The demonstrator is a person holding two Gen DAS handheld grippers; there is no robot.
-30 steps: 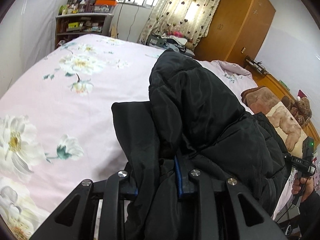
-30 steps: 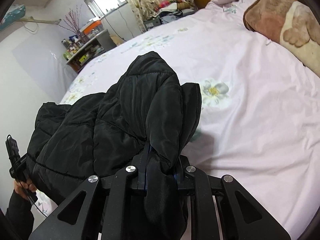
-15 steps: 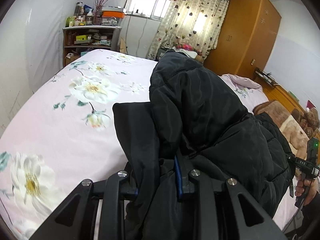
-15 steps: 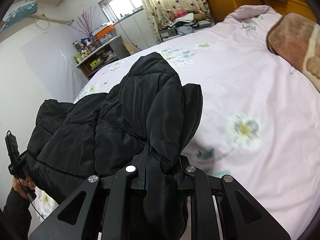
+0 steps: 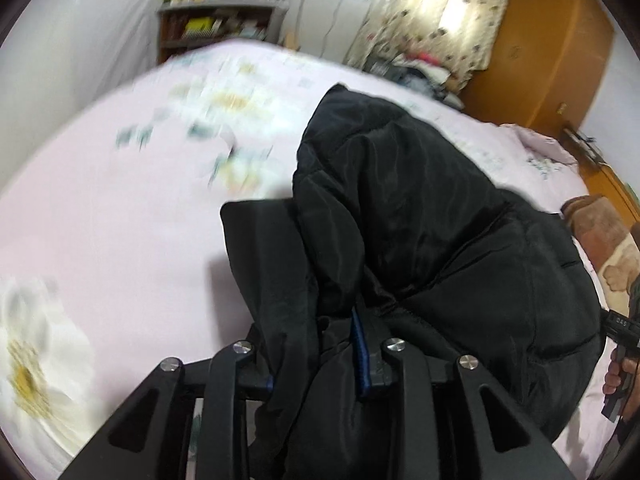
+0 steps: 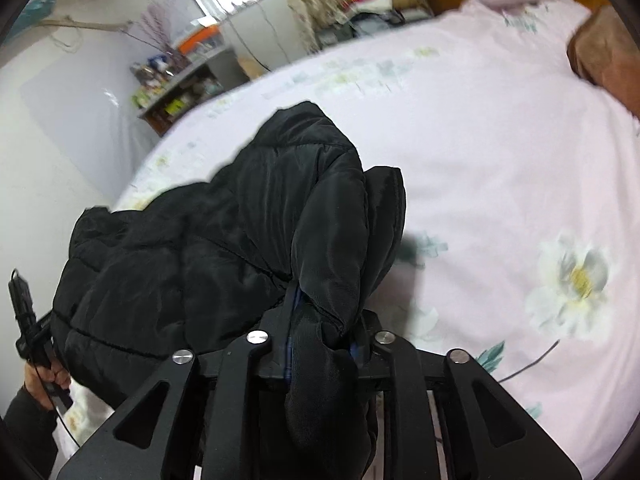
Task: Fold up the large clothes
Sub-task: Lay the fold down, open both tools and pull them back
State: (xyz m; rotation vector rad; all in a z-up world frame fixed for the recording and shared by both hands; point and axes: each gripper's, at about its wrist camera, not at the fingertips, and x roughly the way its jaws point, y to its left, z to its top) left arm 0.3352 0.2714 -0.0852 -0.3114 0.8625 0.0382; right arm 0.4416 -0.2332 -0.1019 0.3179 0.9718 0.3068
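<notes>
So compared with a moment back, both views have gone blurry and the flowered bedspread [image 5: 120, 240] looks closer, so the black puffer jacket [image 5: 420, 220] is getting swung down onto the bed. On the left side, the left gripper [image 5: 320, 364] has a bunched fold of jacket between its jaws, which have just been easing apart, though fabric still fills the gap. Over on the right, the right gripper [image 6: 320, 340] is the same story: jaws just widened, cloth still wedged in. Looks to me like the lay-down before releasing.
</notes>
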